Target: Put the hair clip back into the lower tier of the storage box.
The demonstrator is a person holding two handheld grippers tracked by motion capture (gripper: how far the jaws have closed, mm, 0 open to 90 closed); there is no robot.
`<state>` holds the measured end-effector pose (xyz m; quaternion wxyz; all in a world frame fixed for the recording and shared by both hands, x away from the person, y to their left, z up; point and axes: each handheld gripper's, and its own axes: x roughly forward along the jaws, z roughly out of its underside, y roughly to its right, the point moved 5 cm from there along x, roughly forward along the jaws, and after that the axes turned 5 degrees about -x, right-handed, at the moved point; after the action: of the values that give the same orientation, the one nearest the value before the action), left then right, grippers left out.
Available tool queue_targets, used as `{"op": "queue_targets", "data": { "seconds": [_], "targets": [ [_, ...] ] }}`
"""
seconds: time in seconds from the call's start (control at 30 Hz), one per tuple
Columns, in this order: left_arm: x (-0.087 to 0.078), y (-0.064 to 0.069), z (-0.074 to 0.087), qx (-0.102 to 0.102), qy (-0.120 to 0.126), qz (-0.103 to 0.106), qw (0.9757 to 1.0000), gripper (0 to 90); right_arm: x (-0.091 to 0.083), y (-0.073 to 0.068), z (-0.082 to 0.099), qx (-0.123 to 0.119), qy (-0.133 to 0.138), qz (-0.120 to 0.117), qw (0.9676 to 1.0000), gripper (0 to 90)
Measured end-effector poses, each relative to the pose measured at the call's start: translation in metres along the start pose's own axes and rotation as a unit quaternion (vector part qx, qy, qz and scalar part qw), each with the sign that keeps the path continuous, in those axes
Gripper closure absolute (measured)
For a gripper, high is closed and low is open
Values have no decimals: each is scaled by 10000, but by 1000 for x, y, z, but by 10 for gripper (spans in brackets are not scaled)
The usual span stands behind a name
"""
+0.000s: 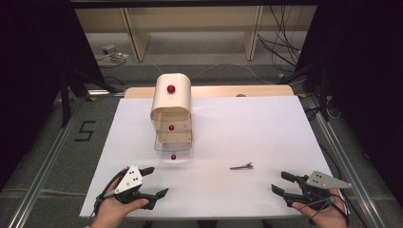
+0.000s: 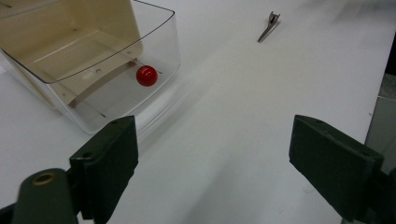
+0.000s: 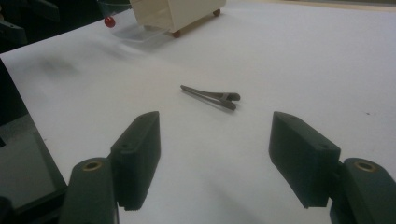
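Slim grey metal hair clip (image 1: 241, 166) on smooth white desk (image 1: 266, 128), clear plastic drawer (image 2: 116, 88), glossy red knob (image 2: 146, 75), left tool (image 1: 154, 181) and right tool (image 1: 280, 182) both wide open, empty.

Even overhead light falls on the white table (image 1: 247, 128), which reads bright and nearly washed out, while the floor and both flanks of the high view sink into near black. Shadows are soft and faint. In the left gripper view the clear drawer (image 2: 116, 88) shows smeared streaks along its front edge. Both gripper views render the near jaws soft and the far table corners hazy.
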<state>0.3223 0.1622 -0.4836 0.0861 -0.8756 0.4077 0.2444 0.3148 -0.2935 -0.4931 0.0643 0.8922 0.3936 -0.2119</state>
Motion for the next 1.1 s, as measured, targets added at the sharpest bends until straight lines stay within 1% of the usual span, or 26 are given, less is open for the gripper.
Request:
{"op": "queue_targets", "data": {
  "seconds": [0.03, 0.1, 0.17, 0.27, 0.33, 0.37, 0.47, 0.5, 0.6, 0.63, 0.67, 0.77, 0.8, 0.83, 0.9, 0.93, 0.97, 1.1],
  "targets": [
    [2, -1, 1, 4, -39, -10, 10000, 156, 1, 0, 0, 9, -22, 0, 10000, 345],
    [3, -2, 2, 9, -98, -9, 10000, 159, 2, -1, 0, -67, -34, -3, 10000, 336],
    [3, -3, 4, -7, -152, -5, 9999, 157, 2, -1, 0, -57, -38, -9, 10000, 327],
    [3, -6, 5, -36, -158, -45, 9999, 157, 6, -1, -2, -144, -52, -63, 9999, 327],
    [4, -7, 6, -24, -188, -65, 9998, 157, 8, 0, -3, -158, -53, -80, 9998, 326],
    [4, -7, 6, -18, -188, -76, 9998, 158, 12, 2, -7, -189, -101, -88, 9997, 323],
    [4, -8, 6, -18, -194, -71, 9998, 158, 18, 6, -11, -291, -125, -105, 9994, 321],
    [4, -8, 6, -20, -199, -80, 9998, 158, 18, 6, -11, -291, -125, -105, 9994, 321],
    [6, -9, 6, -37, -214, -85, 9997, 159, 29, 12, -15, -412, -201, -138, 9989, 320],
    [6, -9, 6, -37, -214, -85, 9997, 159, 29, 12, -15, -412, -201, -138, 9989, 320],
    [6, -9, 7, -36, -220, -81, 9997, 159, 36, 15, -18, -474, -243, -168, 9984, 320],
    [7, -9, 7, -32, -242, -77, 9997, 159, 48, 19, -24, -597, -300, -206, 9976, 324],
    [6, -9, 7, -35, -252, -75, 9996, 159, 48, 19, -24, -597, -300, -206, 9976, 324],
    [6, -9, 7, -39, -240, -74, 9997, 159, 56, 21, -28, -673, -336, -258, 9968, 330],
    [6, -10, 7, -29, -254, -82, 9996, 159, 63, 23, -30, -736, -390, -289, 9961, 338],
    [7, -10, 8, -49, -244, -85, 9997, 159, 63, 23, -30, -736, -390, -289, 9961, 338],
    [7, -10, 8, -64, -231, -81, 9997, 160, 67, 24, -31, -752, -402, -313, 9959, 339],
    [7, -10, 7, -55, -236, -64, 9997, 161, 81, 28, -31, -763, -566, -435, 9945, 354]
  ]
}}
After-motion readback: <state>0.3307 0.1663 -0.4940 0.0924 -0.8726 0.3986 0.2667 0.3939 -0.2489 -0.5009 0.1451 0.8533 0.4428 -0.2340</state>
